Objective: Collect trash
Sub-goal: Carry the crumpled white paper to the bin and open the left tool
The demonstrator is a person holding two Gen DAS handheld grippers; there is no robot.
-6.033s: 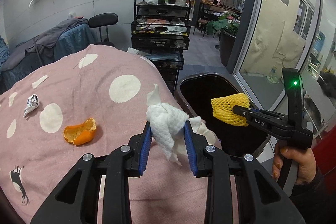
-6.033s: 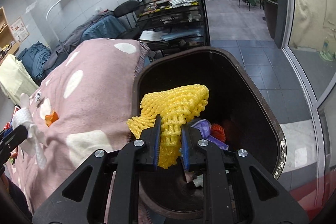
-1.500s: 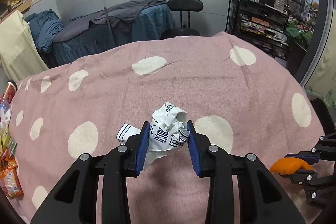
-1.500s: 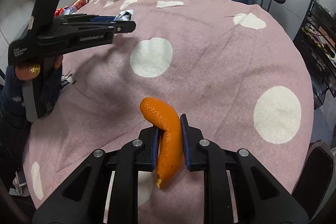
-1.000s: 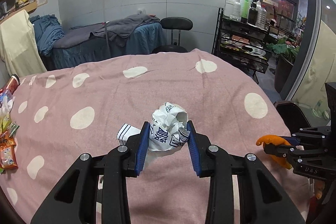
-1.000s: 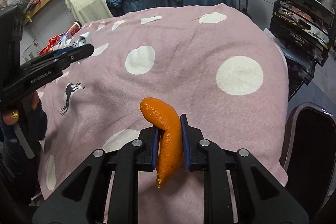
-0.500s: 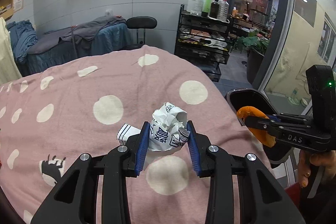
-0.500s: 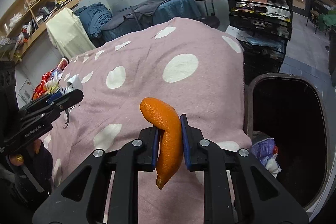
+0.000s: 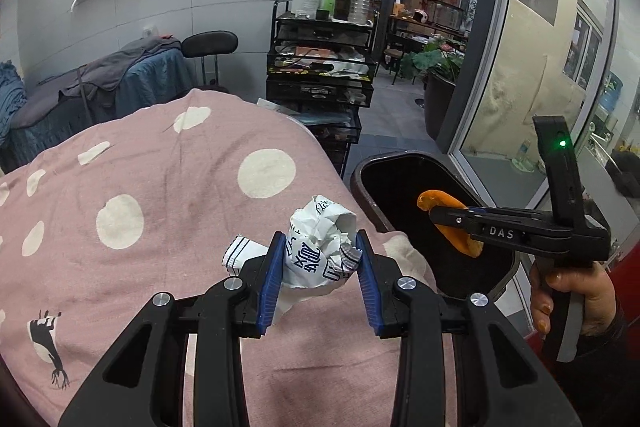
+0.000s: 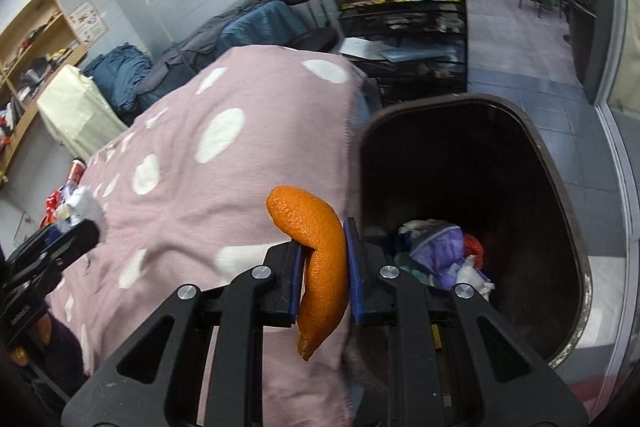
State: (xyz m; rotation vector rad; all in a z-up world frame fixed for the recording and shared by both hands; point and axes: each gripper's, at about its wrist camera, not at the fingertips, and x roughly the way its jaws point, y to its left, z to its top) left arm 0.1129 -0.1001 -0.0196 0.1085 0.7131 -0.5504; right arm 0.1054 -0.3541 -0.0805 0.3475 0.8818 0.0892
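My left gripper (image 9: pixel 318 263) is shut on a crumpled white wrapper with blue print (image 9: pixel 320 247), held above the pink polka-dot tablecloth (image 9: pixel 160 187) near its right edge. My right gripper (image 10: pixel 322 269) is shut on a curved orange peel (image 10: pixel 320 259). In the left wrist view the right gripper (image 9: pixel 444 215) holds the peel (image 9: pixel 448 219) over the open black trash bin (image 9: pixel 400 167). The bin (image 10: pixel 560 207) holds several pieces of trash, among them a purple wrapper (image 10: pixel 440 247). The left gripper (image 10: pixel 64 231) shows at the far left of the right wrist view.
A black wire cart with bottles (image 9: pixel 324 67) stands behind the table beside the bin. A chair (image 9: pixel 208 47) and a bed with blue and grey covers (image 9: pixel 100 87) are at the back. Glass wall (image 9: pixel 540 67) on the right. Snack packets (image 10: pixel 60 199) lie at the table's far-left edge.
Both grippers have swung right toward the bin with their loads. The orange peel has moved from the table's edge to over the bin opening. Both grips are unchanged.
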